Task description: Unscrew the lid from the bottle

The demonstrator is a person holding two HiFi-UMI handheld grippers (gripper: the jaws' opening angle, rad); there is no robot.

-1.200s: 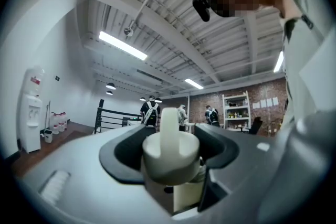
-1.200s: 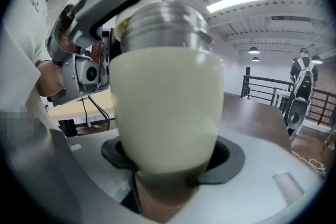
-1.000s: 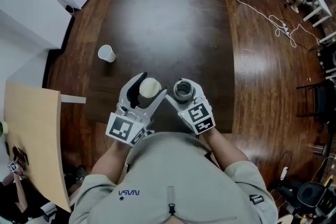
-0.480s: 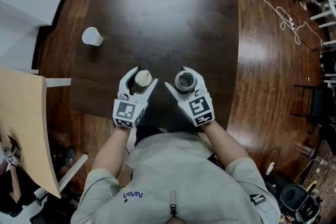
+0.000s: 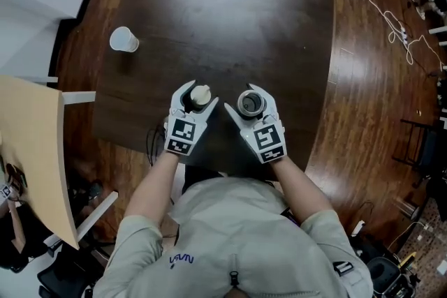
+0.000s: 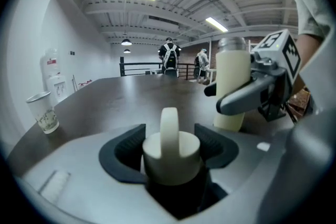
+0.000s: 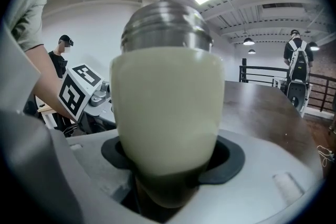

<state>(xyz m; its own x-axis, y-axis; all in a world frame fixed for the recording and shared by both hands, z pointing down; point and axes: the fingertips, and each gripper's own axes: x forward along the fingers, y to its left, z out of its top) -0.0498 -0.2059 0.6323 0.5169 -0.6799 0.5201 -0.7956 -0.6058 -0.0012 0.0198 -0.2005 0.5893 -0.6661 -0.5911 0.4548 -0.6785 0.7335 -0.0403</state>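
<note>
Your bottle point(image 7: 167, 107), steel neck uncapped, is clamped by its cream body in your right gripper's point(image 5: 248, 102) jaws. The lid point(image 6: 170, 141) (already off) sits gripped in your left gripper point(image 5: 198, 95), just beside it, over the dark table point(image 5: 230, 10).

Loads of bare table point(image 5: 237, 3) right of the paper cup point(image 5: 123, 39) for us. Nearer us than the cup, a tan board point(image 5: 35, 157) blocks the left; the bottle point(image 5: 249, 102) stands well right.

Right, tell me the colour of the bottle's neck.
Silver metal neck, above the cream bottle; right gripper view shows it best.
</note>
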